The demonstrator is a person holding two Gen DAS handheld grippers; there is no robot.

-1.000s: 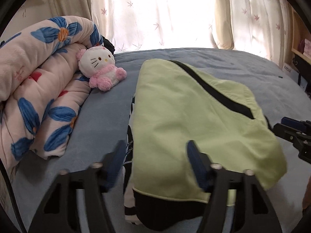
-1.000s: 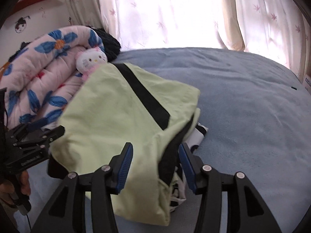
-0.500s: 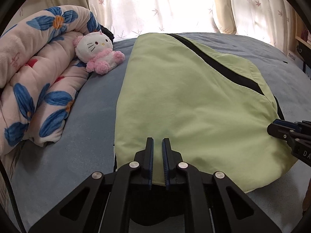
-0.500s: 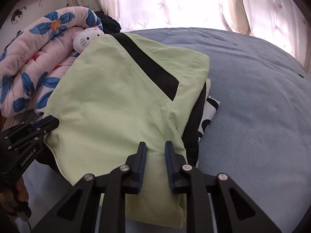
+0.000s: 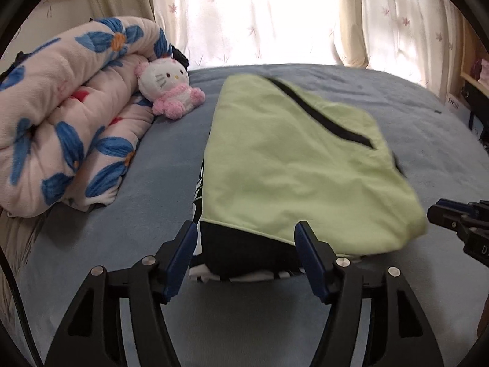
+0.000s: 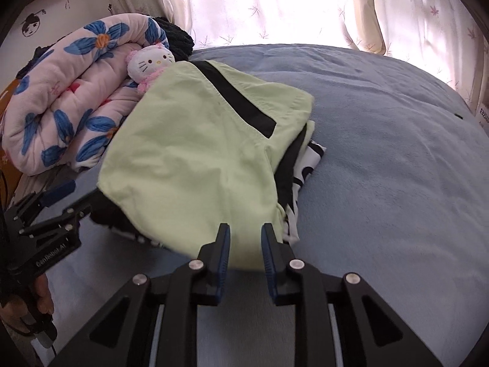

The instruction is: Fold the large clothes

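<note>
Light green garment [image 5: 293,165] with a black stripe lies folded on the blue bed [image 5: 152,214], centre of the left wrist view, stacked over a black layer and a black-and-white patterned piece [image 6: 305,165] that peeks out along its right edge in the right wrist view. Left gripper [image 5: 246,250] at bottom centre of its view: jaws have just been opening and now stand spread wide, the garment's near black hem lies between the blue pads with no contact visible. Right gripper [image 6: 243,253] at bottom centre of its own view: jaws narrow with a small gap, near edge of the green cloth sits just ahead of the tips; cannot tell if cloth is pinched, pads look clear of it. Right gripper also shows at right edge of the left wrist view, close beside the garment's corner. Left gripper shows at lower left of the right wrist view, blurred, with a hand [image 6: 27,305] on its handle. Floral quilt [image 5: 61,116] rolled at upper left, white-and-pink plush cat [image 5: 168,88] leaning on it, near the garment's far end. Curtains [image 5: 259,15] bright across the top.
</note>
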